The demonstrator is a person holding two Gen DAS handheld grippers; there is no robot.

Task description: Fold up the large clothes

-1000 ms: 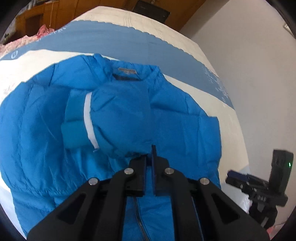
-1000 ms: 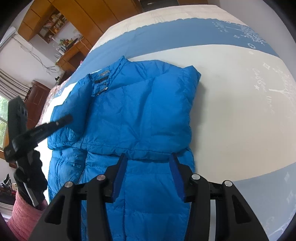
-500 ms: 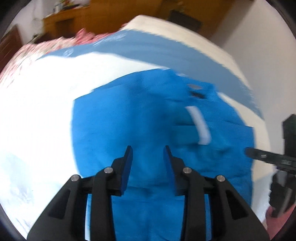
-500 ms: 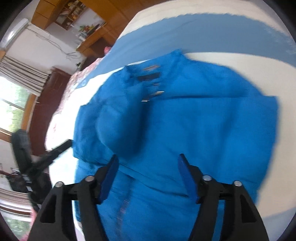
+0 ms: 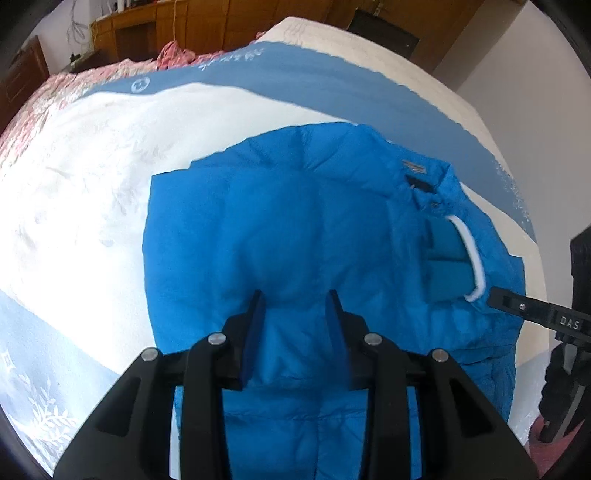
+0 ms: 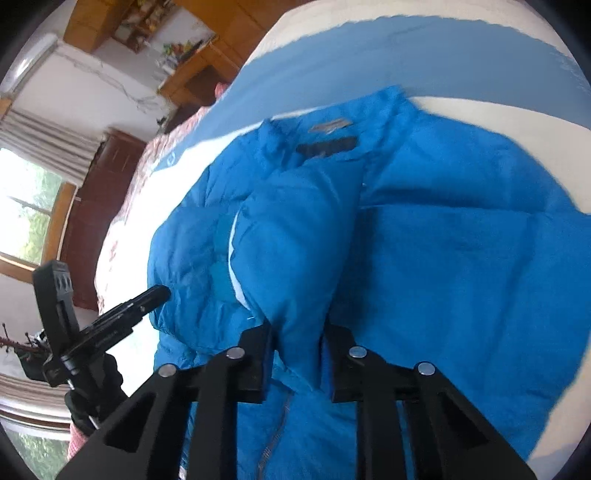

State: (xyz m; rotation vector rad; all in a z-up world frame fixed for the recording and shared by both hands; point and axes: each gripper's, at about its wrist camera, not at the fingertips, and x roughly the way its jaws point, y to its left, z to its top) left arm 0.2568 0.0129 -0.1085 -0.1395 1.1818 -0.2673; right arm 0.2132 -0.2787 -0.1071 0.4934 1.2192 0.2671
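Note:
A bright blue puffer jacket [image 5: 295, 229] lies flat on the bed with both sleeves folded across its chest. It also fills the right wrist view [image 6: 424, 251]. The upper sleeve's cuff [image 5: 448, 258] has a white stripe. My left gripper [image 5: 295, 306] is open and empty, hovering over the jacket's left half. My right gripper [image 6: 299, 332] is open, its jaws standing either side of the folded sleeve [image 6: 295, 243] near its lower end. I cannot tell whether they touch the fabric.
The bed has a white and blue cover [image 5: 85, 177]. A pink floral quilt [image 5: 48, 96] lies at its far left. Wooden cabinets [image 5: 184, 26] stand behind. The other gripper shows at the right edge [image 5: 546, 317] and at the left [image 6: 110, 325].
My left gripper opened, released the sleeve and swung left over the jacket's left half. My right gripper moved left and forward until its jaws straddle the folded sleeve.

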